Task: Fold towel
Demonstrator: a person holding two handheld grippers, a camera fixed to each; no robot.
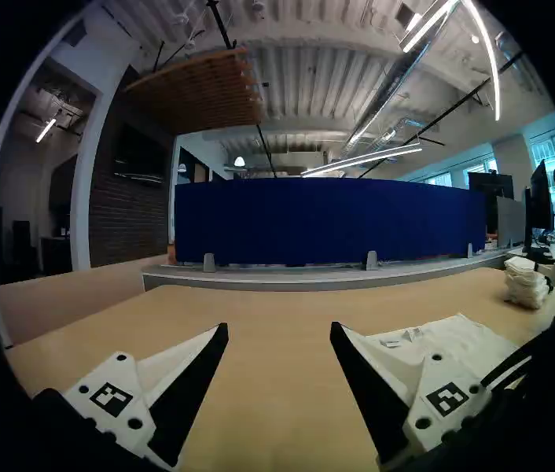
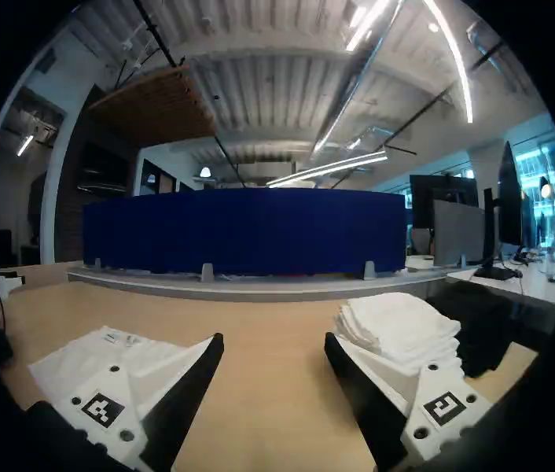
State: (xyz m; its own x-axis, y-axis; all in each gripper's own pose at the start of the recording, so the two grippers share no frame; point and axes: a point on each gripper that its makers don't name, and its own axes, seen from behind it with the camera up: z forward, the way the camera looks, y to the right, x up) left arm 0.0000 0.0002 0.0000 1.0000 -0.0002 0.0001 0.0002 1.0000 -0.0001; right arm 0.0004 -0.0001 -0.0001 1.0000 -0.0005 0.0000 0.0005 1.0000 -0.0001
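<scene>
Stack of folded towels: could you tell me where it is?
In the right gripper view, the stack of folded towels sits on the table right of the right tool.

Bright, even indoor light, mostly from long strip lights [image 1: 364,160] on the ceiling; clips to pure white along those strips. Takes in cooler daylight from windows [image 1: 551,153] at the right edge. Throws only faint, soft shadows on the desk [image 1: 277,315], with a mild sheen there. Holds fold detail in the white stack of towels [image 2: 399,322]. Sharp at centre; bends straight lines hard and darkens toward the round edges in both views.
</scene>
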